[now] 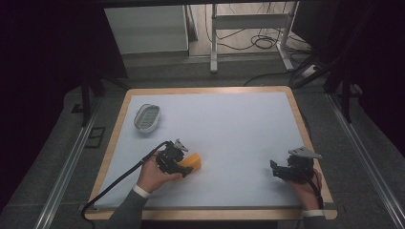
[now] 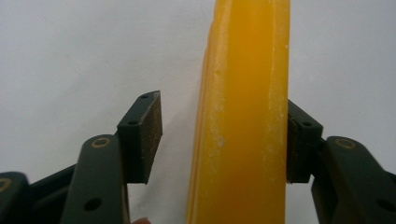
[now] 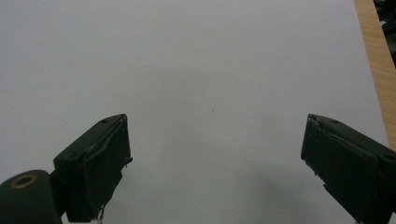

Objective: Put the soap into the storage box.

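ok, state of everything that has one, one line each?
left gripper: open around the yellow bar, one pad touching it, the other apart
yellow bar: lying on the white mat, not yet clamped
right gripper: open, nothing between its jaws
soap dish: upright on the mat's far left, apparently empty

No readable text or labels

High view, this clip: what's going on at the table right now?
A person holds a gripper in each hand at a white-topped table. The left gripper is at a yellow block; the left gripper view shows the block between its jaws, one pad against it, the other pad with a gap to it, so it is not yet clamped. The right gripper sits open over bare table. A small soap dish lies at the far left.
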### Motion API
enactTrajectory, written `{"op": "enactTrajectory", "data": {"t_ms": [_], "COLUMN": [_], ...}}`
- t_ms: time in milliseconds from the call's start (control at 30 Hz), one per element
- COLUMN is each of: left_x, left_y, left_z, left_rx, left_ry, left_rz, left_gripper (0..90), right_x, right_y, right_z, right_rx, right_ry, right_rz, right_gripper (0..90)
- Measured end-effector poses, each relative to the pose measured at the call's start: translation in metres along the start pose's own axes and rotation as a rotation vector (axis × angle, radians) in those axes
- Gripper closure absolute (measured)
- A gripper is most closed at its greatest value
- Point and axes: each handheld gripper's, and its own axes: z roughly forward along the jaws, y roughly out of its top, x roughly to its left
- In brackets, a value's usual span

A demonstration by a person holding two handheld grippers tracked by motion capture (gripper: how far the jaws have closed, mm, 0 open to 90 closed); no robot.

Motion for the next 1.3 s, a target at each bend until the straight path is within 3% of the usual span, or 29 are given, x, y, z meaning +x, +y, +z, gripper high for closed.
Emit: {"op": "enactTrajectory", "data": {"t_ms": [500,700,933,1300], "left_x": [-0.004,-0.004,0.001,0.008], "left_y": [-0.001,-0.001,0.0,0.002], "left_z": [0.003,0.003,0.0,-0.013], "left_rx": [0.009,0.009,0.011,-0.033], "left_ry": [-0.031,-0.024,-0.05,-0.056], "left_rz": [0.024,0.036,0.033,0.004], "left_gripper": [59.0,60.4,61.0,61.0], "right_x": [-0.001,-0.001,-0.002,-0.003], "right_y": [0.0,-0.001,-0.001,-0.001], "right_z": [0.0,0.0,0.0,-0.001], "right_rx": [0.004,0.006,0.006,0.005], "right_ry": [-0.004,-0.006,-0.007,-0.01], "right_rz": [0.001,0.002,0.006,0.008], "right_gripper": [8.4,8.4,8.4,8.4]}}
